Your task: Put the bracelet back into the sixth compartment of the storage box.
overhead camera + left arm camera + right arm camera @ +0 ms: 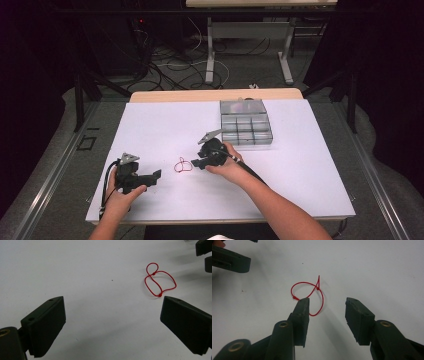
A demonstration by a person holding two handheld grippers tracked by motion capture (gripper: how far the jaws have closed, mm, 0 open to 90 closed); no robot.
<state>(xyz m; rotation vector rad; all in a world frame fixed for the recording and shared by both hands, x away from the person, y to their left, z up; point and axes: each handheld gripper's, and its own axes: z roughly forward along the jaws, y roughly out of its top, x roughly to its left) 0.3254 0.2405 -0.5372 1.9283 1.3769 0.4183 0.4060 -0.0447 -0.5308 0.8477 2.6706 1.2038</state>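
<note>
Red cord (308, 296), thin and knotted into a double loop, lies flat on the white worktop (150, 130) just ahead of the right tool (327, 302), whose jaws stand spread and empty, one tip over the loop's near side. It looks light, limp and apt to slide or slip from the pads; a pinch at a knot would likely hold best. Left tool (112, 315), jaws wide apart and empty, has the cord ahead, toward one side.

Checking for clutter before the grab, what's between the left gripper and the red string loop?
Nothing: in the left gripper view, bare white table runs from the open left gripper to the red string loop.
</note>
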